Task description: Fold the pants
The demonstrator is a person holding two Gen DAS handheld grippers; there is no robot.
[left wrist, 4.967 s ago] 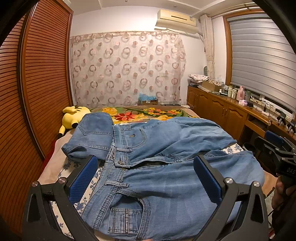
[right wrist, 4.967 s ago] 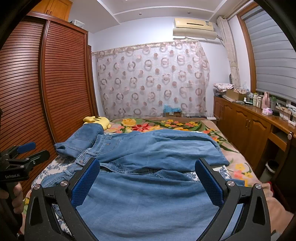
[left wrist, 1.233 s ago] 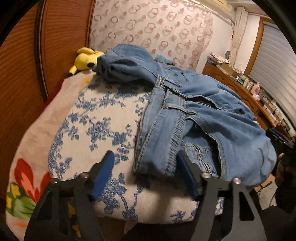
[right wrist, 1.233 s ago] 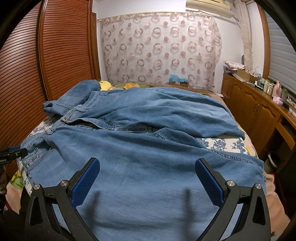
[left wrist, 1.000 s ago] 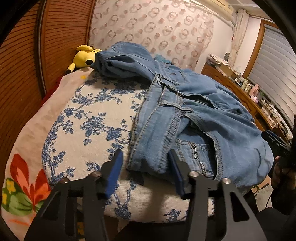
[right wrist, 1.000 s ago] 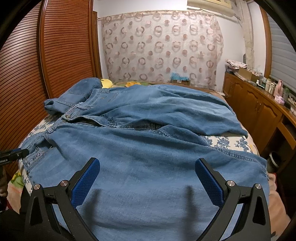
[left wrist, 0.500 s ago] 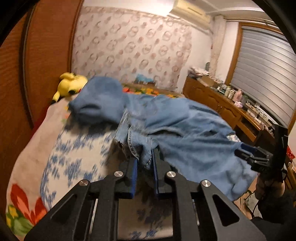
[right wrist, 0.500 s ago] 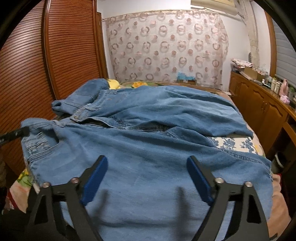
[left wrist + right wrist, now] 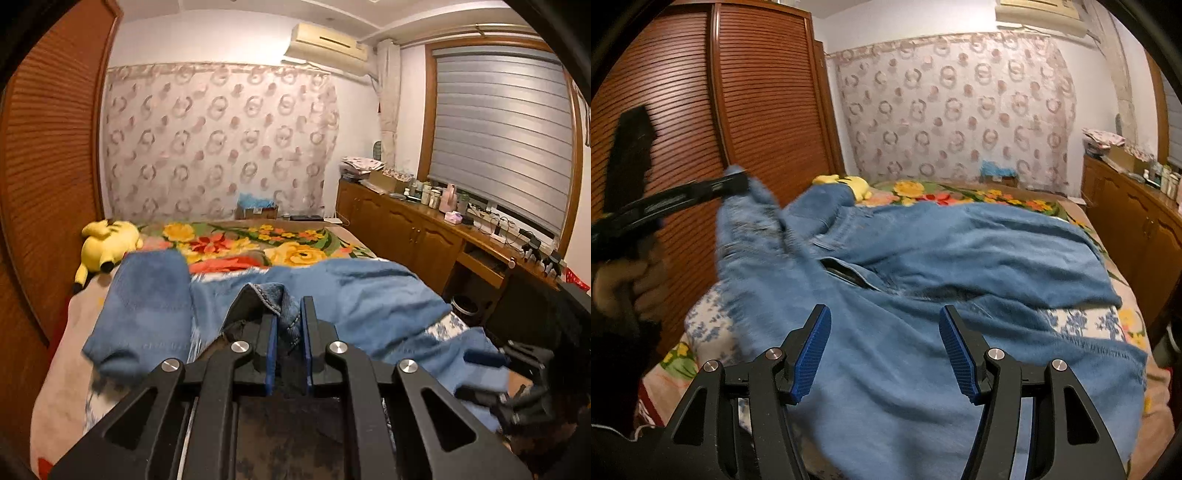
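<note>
Bedroom with a louvred wooden wardrobe (image 9: 683, 122) at left, a ring-patterned curtain (image 9: 221, 144) on the far wall and a low wooden cabinet (image 9: 406, 236) along the right. We see the blue jeans (image 9: 923, 266) spread across the bed (image 9: 258, 236), over a blue-flowered white sheet (image 9: 1078, 321) and a bright floral blanket; a yellow plush toy (image 9: 107, 243) lies at the far left of the bed. Our left gripper (image 9: 289, 334) is clamped on a bunched hem of the jeans, its blue pads (image 9: 271, 347) nearly together with denim pinched between them; in the right wrist view that gripper (image 9: 737, 184) holds the near-left corner of the jeans lifted off the bed, a hand (image 9: 624, 288) gripping its handle. Our right gripper (image 9: 884, 350) hovers over the near part of the jeans, its jaws moderately apart after just closing in, its fingertips (image 9: 816, 343) pressing on no cloth that we can make out
</note>
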